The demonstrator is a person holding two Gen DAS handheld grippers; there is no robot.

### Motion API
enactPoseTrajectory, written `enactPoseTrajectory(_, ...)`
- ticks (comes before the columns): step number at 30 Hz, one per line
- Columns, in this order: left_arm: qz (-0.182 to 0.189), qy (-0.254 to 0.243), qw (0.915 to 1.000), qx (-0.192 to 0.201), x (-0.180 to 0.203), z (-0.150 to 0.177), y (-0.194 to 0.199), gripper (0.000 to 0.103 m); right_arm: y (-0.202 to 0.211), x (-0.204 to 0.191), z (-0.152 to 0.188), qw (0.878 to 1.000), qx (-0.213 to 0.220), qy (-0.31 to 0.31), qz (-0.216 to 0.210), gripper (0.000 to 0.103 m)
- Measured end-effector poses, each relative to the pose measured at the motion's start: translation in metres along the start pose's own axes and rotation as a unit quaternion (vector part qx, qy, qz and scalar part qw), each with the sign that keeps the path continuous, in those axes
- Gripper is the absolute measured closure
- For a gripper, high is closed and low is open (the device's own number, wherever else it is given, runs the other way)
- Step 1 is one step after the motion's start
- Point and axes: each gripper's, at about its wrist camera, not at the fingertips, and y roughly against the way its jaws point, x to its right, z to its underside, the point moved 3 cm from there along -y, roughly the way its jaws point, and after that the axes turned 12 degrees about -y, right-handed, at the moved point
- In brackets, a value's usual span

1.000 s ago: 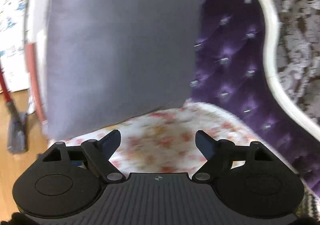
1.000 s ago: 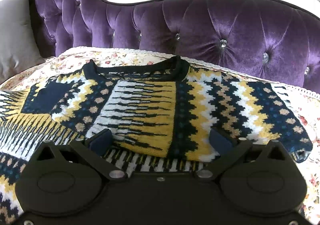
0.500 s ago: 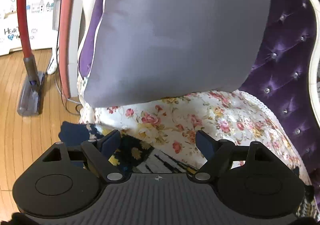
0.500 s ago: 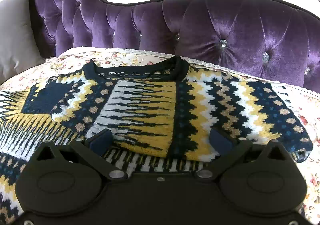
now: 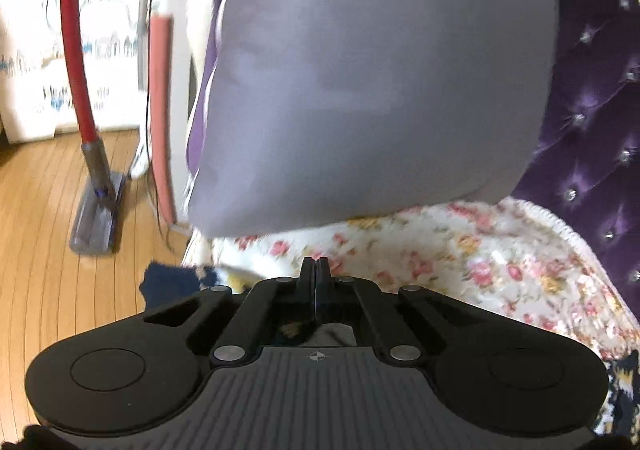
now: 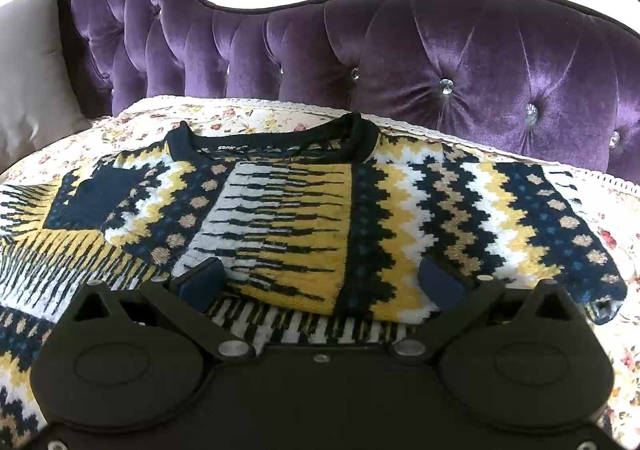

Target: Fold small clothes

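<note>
Purple tufted sofa (image 6: 460, 62) carries a floral cover (image 5: 460, 250) with the patterned sweater (image 6: 304, 218) spread flat. Right gripper (image 6: 322, 282) hovers wide above it, angled down; left gripper (image 5: 316, 270), fingers pressed together, tilts toward the sweater's cuff (image 5: 168, 282).

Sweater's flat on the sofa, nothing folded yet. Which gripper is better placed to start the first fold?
Probably the left gripper: its jaws are shut at the sweater sleeve end, though a pinch isn't confirmed. The right gripper hangs open over the body.
</note>
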Motion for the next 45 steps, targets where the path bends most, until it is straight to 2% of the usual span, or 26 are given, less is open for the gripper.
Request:
enactPoseTrajectory(5,0.033,-0.057,0.9961,0.058,0.040,-0.019,0.032,0.103,0.000,0.000,0.000,1.000,0.000,-0.001,-0.001,0.000)
enactPoseTrajectory(9,0.057,-0.073,0.9940,0.058,0.065,-0.020,0.053,0.101,0.001,0.001,0.000,1.000,0.000,-0.001,0.000,0.000)
enactPoseTrajectory(11,0.059,-0.099,0.9912,0.067,0.074,-0.012,0.067,0.092,0.002,0.000,0.000,1.000,-0.003,0.003,0.000,0.000)
enactPoseTrajectory(13,0.057,-0.119,0.9885,0.073,0.076,-0.001,0.078,0.068,0.002,-0.006,-0.002,1.000,-0.008,0.017,0.004,0.000)
enactPoseTrajectory(17,0.043,-0.098,0.9919,0.068,0.051,0.021,0.088,0.050,0.023,-0.051,0.001,0.992,0.014,0.120,-0.020,0.000)
enactPoseTrajectory(21,0.028,-0.064,0.9968,0.041,0.021,0.030,0.080,0.046,0.046,-0.131,0.004,0.973,0.024,0.204,-0.107,0.000)
enactPoseTrajectory(26,0.032,-0.038,0.9987,0.012,-0.010,0.033,0.062,0.045,0.057,-0.232,0.020,0.933,0.014,0.288,-0.217,0.001)
enactPoseTrajectory(30,0.023,-0.018,0.9996,0.006,-0.032,0.036,0.053,0.045,0.047,-0.298,0.028,0.907,0.003,0.323,-0.272,0.002)
enactPoseTrajectory(31,0.025,-0.010,0.9996,0.004,-0.037,0.036,0.053,0.045,0.043,-0.313,0.030,0.901,0.003,0.329,-0.282,0.005)
enactPoseTrajectory(34,0.032,-0.004,0.9995,-0.003,-0.046,0.036,0.045,0.044,0.027,-0.349,0.040,0.890,0.001,0.357,-0.285,0.027)
enactPoseTrajectory(35,0.034,-0.002,0.9994,-0.005,-0.048,0.036,0.043,0.044,0.023,-0.358,0.045,0.887,-0.002,0.365,-0.284,0.031)
enactPoseTrajectory(40,0.045,0.026,0.9986,-0.011,-0.061,0.039,0.034,0.044,0.004,-0.391,0.064,0.868,-0.008,0.388,-0.308,0.033)
enactPoseTrajectory(45,0.054,0.033,0.9979,-0.015,-0.064,0.041,0.031,0.044,-0.006,-0.414,0.084,0.847,-0.020,0.429,-0.314,0.044)
